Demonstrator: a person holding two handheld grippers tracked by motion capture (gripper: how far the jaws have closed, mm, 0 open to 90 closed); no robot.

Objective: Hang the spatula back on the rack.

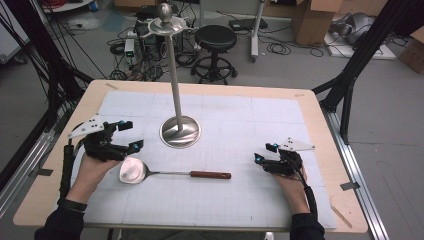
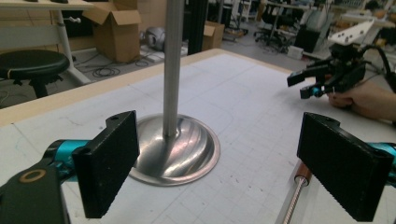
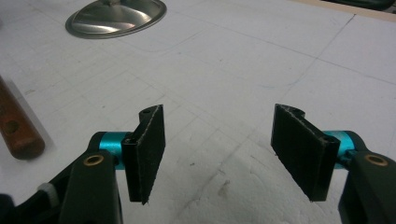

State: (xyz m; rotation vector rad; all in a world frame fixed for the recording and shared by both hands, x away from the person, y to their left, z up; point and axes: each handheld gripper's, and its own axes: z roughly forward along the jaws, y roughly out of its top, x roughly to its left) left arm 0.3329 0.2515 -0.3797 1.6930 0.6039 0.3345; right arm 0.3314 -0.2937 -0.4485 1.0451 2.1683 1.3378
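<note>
Steel ladle with a round shiny bowl and reddish-brown wooden handle [image 1: 165, 173] lies flat on the white gridded mat [image 1: 260, 120] of the desk, between both hands, bowl touching nothing but sitting just beside the left claw [image 1: 131, 135]. Tall polished metal stand with a domed base [image 1: 179, 131] rises just behind it. Left claw is spread wide and empty; right claw [image 1: 264, 152] likewise gapes, near the handle's end. Probably, gripping the handle squarely mid-length would keep the bowl level.

Even, bright overhead light; soft faint shadows; glare streaks on polished steel stand base [image 2: 175, 149]; gripper views slightly soft and grainy.
</note>
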